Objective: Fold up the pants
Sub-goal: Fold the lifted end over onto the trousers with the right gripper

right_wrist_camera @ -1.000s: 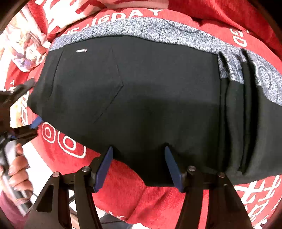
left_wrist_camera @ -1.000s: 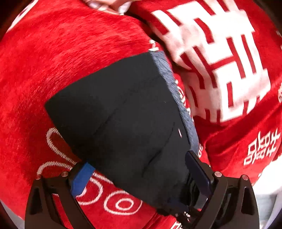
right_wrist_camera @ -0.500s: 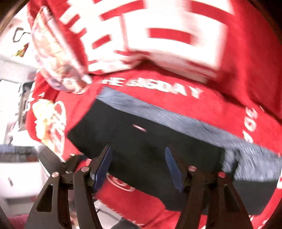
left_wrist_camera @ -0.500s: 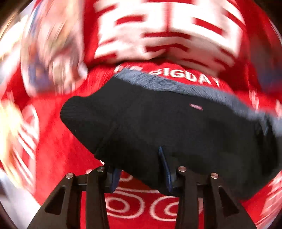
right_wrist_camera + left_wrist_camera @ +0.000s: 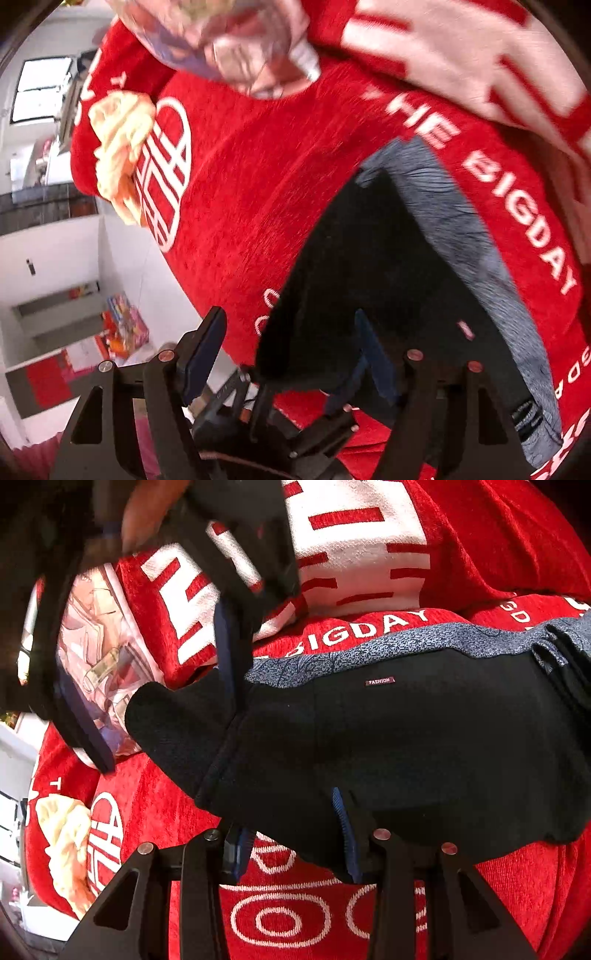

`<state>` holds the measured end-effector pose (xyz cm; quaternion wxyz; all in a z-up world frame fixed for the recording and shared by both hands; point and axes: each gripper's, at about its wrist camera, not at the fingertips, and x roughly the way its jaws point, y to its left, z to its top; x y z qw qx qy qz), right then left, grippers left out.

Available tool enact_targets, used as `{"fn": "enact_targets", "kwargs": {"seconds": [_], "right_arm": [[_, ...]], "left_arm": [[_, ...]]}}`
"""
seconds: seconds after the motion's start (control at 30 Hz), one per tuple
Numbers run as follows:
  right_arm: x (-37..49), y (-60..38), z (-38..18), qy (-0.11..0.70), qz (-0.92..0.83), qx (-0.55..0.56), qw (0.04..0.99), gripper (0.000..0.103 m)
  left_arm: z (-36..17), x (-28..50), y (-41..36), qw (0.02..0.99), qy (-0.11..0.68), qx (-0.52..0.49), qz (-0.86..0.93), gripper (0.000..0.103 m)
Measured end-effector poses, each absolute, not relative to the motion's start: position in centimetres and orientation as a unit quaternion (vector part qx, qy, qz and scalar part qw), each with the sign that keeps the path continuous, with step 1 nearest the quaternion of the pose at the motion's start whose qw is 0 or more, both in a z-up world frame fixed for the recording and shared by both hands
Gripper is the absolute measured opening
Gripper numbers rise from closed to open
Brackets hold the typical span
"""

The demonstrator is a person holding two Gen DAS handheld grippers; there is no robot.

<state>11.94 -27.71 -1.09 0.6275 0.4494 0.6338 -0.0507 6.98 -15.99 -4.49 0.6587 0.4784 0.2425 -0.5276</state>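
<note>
The black pants (image 5: 406,738) lie folded on a red blanket (image 5: 155,812). The left gripper (image 5: 291,834) is clenched on the near edge of the pants, with the cloth pinched between its blue pads. The right gripper (image 5: 288,354) is up past the far corner of the pants. Its jaws are opening and nothing is pressed between them. A grey band (image 5: 388,646) runs along the far side of the pants. No boxes or bins show clearly.

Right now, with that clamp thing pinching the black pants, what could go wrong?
The left gripper pinches only the near edge of the black pants, so the cloth could slip out or lift unevenly. The right gripper hangs open above the corner, its jaws opening, and may snag the red blanket instead.
</note>
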Motion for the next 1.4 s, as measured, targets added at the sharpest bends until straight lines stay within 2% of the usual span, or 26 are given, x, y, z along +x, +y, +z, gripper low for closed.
{"fn": "enact_targets", "kwargs": {"seconds": [0.07,0.1,0.13,0.17,0.2,0.27,0.57,0.77,0.93,1.13,1.4], "right_arm": [[12.8,-27.4,-2.3,0.648,-0.048,0.453,0.610,0.075],[12.9,-27.3,-3.0,0.654,-0.049,0.458,0.599,0.071],[12.8,-27.3,-3.6,0.658,-0.051,0.465,0.590,0.060],[12.6,-27.3,-3.8,0.661,-0.054,0.464,0.588,0.036],[12.3,-27.5,-3.9,0.661,-0.063,0.460,0.589,0.026],[10.7,-28.1,-3.2,0.637,-0.067,0.475,0.604,0.022],[-1.5,-29.8,3.3,0.472,-0.060,0.562,0.676,0.021],[-12.8,-29.4,7.4,0.351,-0.078,0.597,0.717,0.021],[-23.2,-28.6,8.6,0.288,-0.122,0.609,0.729,0.021],[-35.6,-27.3,6.3,0.216,-0.187,0.640,0.713,0.021],[-45.0,-25.4,-4.0,0.190,-0.245,0.697,0.647,0.021]], "left_arm": [[-4.4,6.8,-15.9,0.660,0.238,0.480,-0.527,0.041],[-4.4,6.7,-15.9,0.660,0.236,0.481,-0.526,0.041],[-4.4,6.7,-15.9,0.660,0.236,0.482,-0.525,0.041],[-4.5,6.7,-15.9,0.659,0.240,0.483,-0.524,0.041],[-4.5,6.7,-15.9,0.657,0.248,0.483,-0.523,0.041],[-4.0,6.4,-15.9,0.658,0.242,0.479,-0.528,0.041],[3.4,1.4,-16.3,0.656,0.215,0.427,-0.584,0.042],[8.1,-6.1,-16.2,0.624,0.180,0.407,-0.642,0.042],[9.3,-13.4,-17.0,0.584,0.172,0.406,-0.682,0.042],[7.7,-22.9,-17.6,0.530,0.160,0.426,-0.716,0.042],[0.3,-31.2,-17.1,0.463,0.157,0.503,-0.713,0.042]]}}
